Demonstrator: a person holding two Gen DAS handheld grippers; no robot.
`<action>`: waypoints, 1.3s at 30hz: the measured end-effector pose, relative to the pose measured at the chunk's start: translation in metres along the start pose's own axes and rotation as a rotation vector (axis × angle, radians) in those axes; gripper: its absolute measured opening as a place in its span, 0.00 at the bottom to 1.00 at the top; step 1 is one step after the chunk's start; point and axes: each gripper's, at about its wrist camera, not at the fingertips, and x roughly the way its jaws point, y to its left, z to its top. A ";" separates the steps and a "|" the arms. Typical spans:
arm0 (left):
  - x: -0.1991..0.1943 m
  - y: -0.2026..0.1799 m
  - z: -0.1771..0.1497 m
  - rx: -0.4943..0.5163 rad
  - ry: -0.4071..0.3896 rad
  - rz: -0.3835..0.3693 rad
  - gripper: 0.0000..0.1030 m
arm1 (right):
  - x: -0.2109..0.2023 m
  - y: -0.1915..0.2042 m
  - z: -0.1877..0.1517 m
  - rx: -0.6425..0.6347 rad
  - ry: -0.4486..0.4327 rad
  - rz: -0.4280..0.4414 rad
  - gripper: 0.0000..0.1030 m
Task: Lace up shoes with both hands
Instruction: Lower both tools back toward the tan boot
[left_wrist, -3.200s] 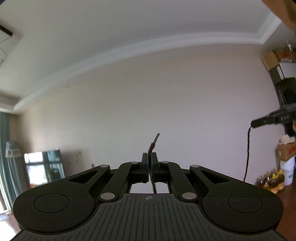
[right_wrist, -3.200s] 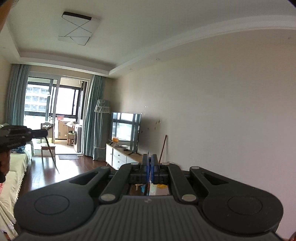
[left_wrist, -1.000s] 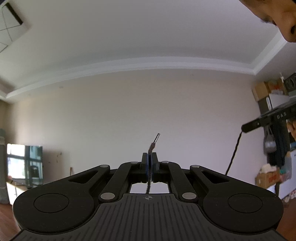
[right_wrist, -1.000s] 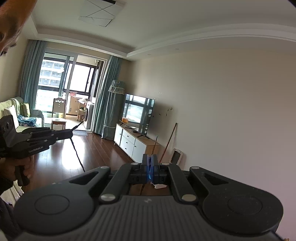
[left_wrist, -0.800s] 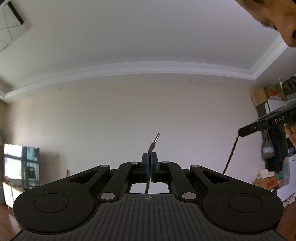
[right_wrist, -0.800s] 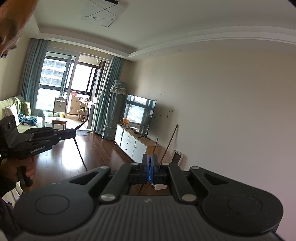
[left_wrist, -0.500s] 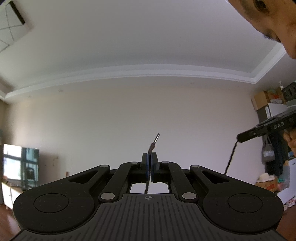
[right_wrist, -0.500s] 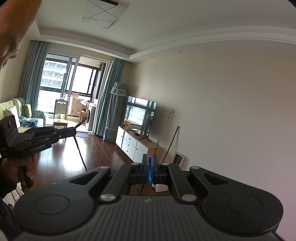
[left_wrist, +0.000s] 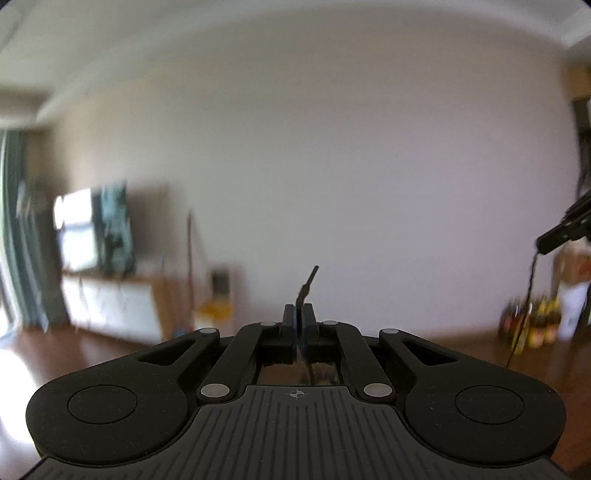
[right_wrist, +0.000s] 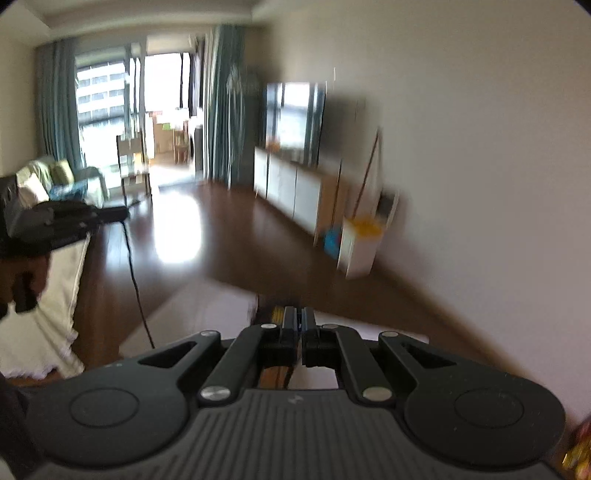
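In the left wrist view, one left gripper (left_wrist: 298, 314) is seen closed on one dark lace (left_wrist: 307, 286), whose tip sticks up past the fingers; the right gripper (left_wrist: 561, 236) is glimpsed at the right edge with a second lace end (left_wrist: 526, 306) hanging from it. No writing can be read. In the right wrist view, the right gripper (right_wrist: 298, 319) is pinched shut on a lace, pitched down over a white tabletop (right_wrist: 207, 314); the left gripper (right_wrist: 110, 214) is held level by a hand (right_wrist: 22, 277). No shoe can be made out.
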 end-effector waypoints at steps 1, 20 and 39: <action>0.003 0.003 -0.008 -0.007 0.049 0.001 0.02 | 0.015 -0.002 -0.008 0.006 0.052 0.010 0.02; -0.046 -0.001 -0.206 -0.117 0.631 0.123 0.02 | 0.124 0.023 -0.212 0.167 0.646 0.103 0.02; 0.028 0.060 -0.050 0.118 0.173 0.389 0.02 | 0.117 -0.066 -0.033 0.064 0.025 -0.102 0.02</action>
